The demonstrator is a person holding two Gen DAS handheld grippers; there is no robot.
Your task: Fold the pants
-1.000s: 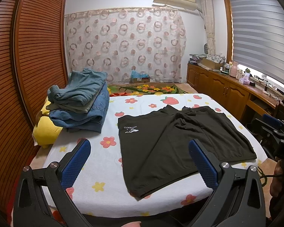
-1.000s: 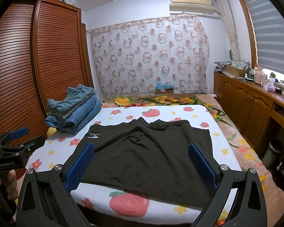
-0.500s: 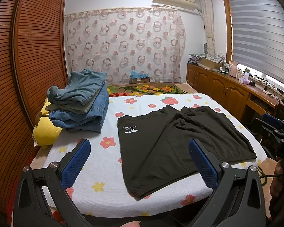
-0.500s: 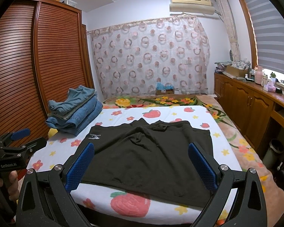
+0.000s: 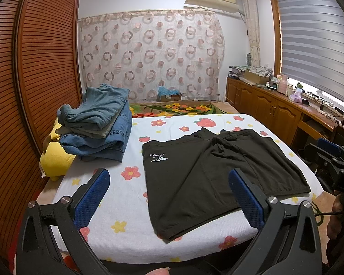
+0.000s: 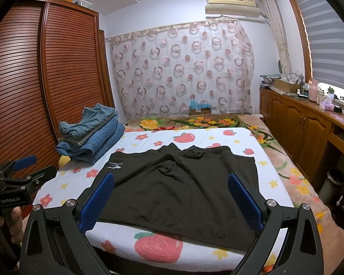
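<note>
On the bed (image 5: pixel 130 197) the pants (image 5: pixel 213 174) lie flat, unfolded, beside a denim stack (image 5: pixel 98 126); you hold left claw (image 5: pixel 169 197) and right claw (image 6: pixel 170 200) spread and empty, short of the near hem, likely poised for the first fold

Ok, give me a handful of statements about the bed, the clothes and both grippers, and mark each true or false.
1. The black shorts lie spread flat on the bed. True.
2. The left gripper is shut on the shorts. False: it is open and holds nothing.
3. A stack of folded jeans sits left of the shorts. True.
4. The right gripper holds a waistband. False: it is open and empty.
5. The shorts' white logo is near their left edge. True.
</note>
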